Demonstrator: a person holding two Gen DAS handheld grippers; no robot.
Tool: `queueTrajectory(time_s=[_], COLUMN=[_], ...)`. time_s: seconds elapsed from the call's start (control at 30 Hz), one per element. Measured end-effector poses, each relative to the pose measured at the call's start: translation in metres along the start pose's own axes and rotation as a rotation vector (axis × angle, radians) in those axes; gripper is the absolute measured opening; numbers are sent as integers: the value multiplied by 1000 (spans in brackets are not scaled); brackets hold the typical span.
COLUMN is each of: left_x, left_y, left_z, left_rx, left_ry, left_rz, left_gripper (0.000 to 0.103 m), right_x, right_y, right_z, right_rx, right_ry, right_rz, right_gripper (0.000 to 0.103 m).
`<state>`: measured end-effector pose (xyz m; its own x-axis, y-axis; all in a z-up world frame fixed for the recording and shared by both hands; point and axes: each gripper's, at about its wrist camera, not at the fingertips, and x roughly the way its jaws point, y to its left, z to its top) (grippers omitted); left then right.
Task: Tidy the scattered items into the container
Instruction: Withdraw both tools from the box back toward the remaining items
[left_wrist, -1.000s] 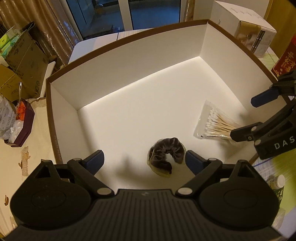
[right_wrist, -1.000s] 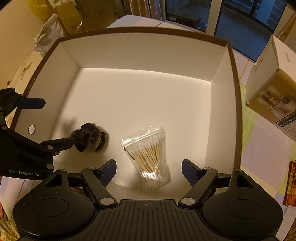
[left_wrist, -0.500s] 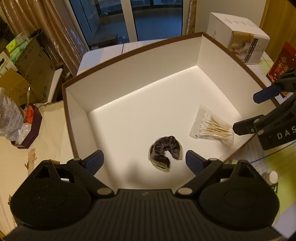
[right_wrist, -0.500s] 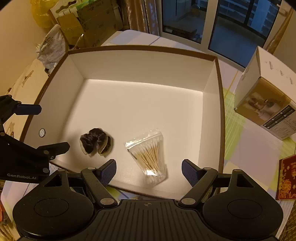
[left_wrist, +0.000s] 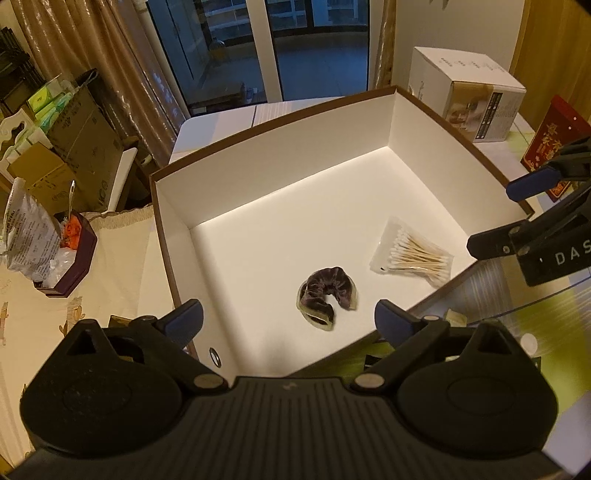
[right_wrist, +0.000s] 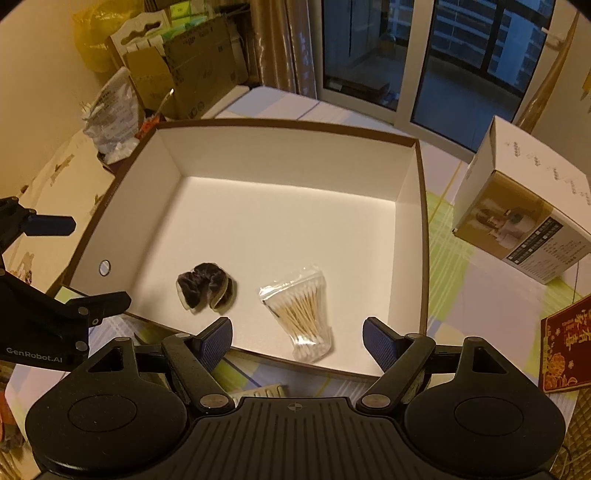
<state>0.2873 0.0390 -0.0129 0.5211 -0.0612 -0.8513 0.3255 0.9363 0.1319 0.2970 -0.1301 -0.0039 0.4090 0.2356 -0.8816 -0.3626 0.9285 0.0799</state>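
The white box (left_wrist: 266, 173) with a brown rim stands on the table; inside it, near the front wall, lie two things: a dark purple scrunchie (left_wrist: 327, 290) and a clear bag of cotton swabs (left_wrist: 415, 254). The two lie near each other but do not touch; in the right wrist view the scrunchie (right_wrist: 205, 286) is to the left of the swab bag (right_wrist: 301, 314).

The left gripper (left_wrist: 288, 317) hangs above the front left corner of the box; its fingers are spread wide and hold nothing. The right gripper (right_wrist: 297, 334) is above the front edge of the box, over the swab bag; its fingers are also wide apart and empty.

Beside the box, on the right, stand a white carton (right_wrist: 517, 206) and a red packet (right_wrist: 565, 347); on the left there is a dark tray (left_wrist: 74, 254) with a crumpled plastic bag (left_wrist: 26, 229); cardboard boxes (left_wrist: 85, 144) stand further back, before the curtain.
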Motion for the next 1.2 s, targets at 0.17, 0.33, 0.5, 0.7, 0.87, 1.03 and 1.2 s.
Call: queueTrajectory(time_s=[0.17,0.33,0.5,0.7,0.87,1.03,1.2], left_x=[-13,-27,-44,-58,-66,-69,-70], left_y=[-5,-8,-9,-9,-11,-11,-14], left_z=[-7,-16,-29,-50,-70,-92,-117], left_rx=[3,-1,-15,-37,-36,-55,-59], left_ry=[-16,-35,-77,-97,-108,-103,-89], left_rz=[-3,-11,-27,-31,-24,-32,-36], left_gripper=[98,98,98,98,98,98,98], right_x=[-12,-25,-43,-59,-65,-66,-58], right_y=[1,-1,-5,-12,-14,-12,-11], right_z=[-8,-18,-34,-60,-85,-117,-153], right_rx=[1,9,12,14,4,-28,-66], right_ry=[-22,-51,-99,-148,-165,-173,-148], right_rz=[7,21,48,60,73,104,120], right_gripper=[83,83,83,83,83,83,83])
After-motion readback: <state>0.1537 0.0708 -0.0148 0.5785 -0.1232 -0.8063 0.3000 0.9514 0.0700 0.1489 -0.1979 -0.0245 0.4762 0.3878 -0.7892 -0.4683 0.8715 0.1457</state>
